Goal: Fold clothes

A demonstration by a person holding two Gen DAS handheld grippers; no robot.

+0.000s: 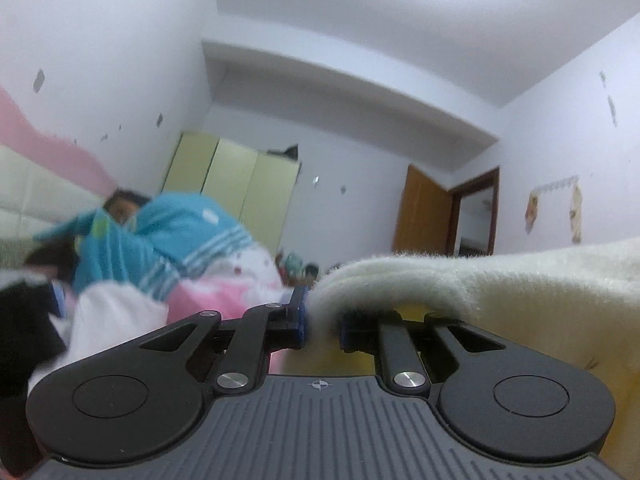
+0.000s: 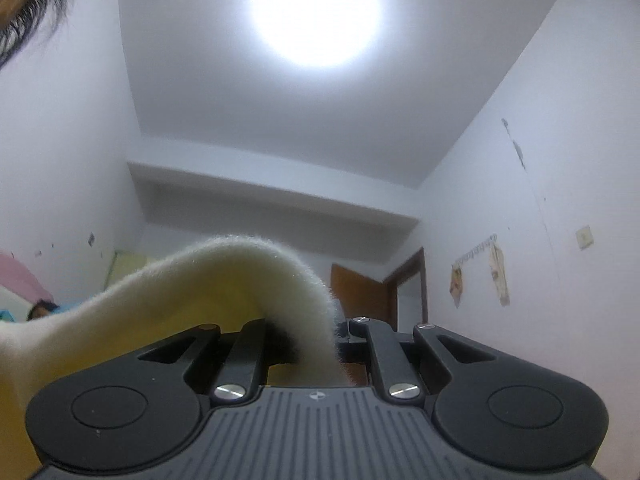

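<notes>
Gripping a cream fleece [image 1: 500,280], the left gripper [image 1: 322,324] has its fingers clamped on the cloth's edge. The right gripper [image 2: 316,340] pinches the same fleece [image 2: 224,280], raised toward the ceiling lamp [image 2: 316,12].

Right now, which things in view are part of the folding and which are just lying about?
In the job: cream fleece, left hand-held gripper, right hand-held gripper, both shut on it.

Lying about: blue striped garment, pink bedding, green wardrobe, door.
</notes>
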